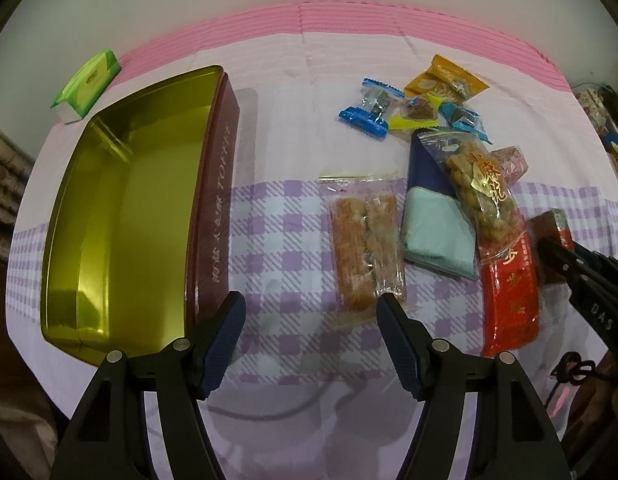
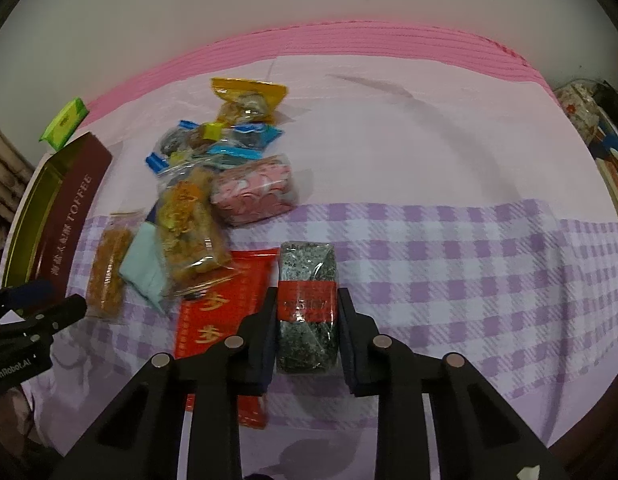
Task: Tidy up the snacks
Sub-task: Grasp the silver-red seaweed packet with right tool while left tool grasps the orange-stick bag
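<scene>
In the right wrist view my right gripper (image 2: pixel 307 300) is shut on a dark speckled snack bar (image 2: pixel 307 268) with a red band, its pads pressing both long sides just above the checked cloth. The left wrist view shows that bar (image 1: pixel 551 222) at the far right, with the right gripper's fingers (image 1: pixel 577 268) on it. My left gripper (image 1: pixel 311 304) hangs open over the cloth with nothing between its fingers, beside an orange crispy bar (image 1: pixel 367 248). An open maroon toffee tin (image 1: pixel 129 208) with a bare gold inside lies to the left.
Loose snacks lie grouped on the cloth: a red packet (image 1: pixel 509 296), a clear bag of golden pieces (image 1: pixel 481 184), a teal and navy packet (image 1: pixel 437 224), a pink packet (image 2: pixel 255 192) and several small candies (image 1: pixel 409 108). A green tissue pack (image 1: pixel 87 84) lies behind the tin.
</scene>
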Demonstrator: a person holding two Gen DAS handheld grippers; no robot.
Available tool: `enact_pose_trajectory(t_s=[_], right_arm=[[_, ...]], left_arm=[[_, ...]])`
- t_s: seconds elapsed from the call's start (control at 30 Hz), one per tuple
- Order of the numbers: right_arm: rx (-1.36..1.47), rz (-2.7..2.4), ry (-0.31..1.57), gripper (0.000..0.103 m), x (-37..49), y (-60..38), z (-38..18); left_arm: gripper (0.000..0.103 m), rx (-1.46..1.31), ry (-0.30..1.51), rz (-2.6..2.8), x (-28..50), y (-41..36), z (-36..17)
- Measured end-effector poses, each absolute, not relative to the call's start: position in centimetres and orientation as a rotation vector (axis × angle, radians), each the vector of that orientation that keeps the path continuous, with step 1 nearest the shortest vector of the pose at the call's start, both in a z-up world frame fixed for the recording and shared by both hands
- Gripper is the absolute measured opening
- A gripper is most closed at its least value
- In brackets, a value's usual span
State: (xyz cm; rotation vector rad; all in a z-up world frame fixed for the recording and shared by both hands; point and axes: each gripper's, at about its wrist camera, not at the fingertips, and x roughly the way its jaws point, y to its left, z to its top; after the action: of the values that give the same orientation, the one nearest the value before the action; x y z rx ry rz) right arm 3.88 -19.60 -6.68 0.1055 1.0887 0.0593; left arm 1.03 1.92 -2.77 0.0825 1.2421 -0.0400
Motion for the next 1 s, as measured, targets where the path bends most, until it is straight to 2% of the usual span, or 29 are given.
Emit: enact_pose_trajectory(t_s=[1.0], right_arm=[[0.199,0.028,1.093,0.025,3.4,-22.7,-7.5]], left_arm=[[0.068,0.069,1.297,-0.097,6.5,0.0,-5.8]])
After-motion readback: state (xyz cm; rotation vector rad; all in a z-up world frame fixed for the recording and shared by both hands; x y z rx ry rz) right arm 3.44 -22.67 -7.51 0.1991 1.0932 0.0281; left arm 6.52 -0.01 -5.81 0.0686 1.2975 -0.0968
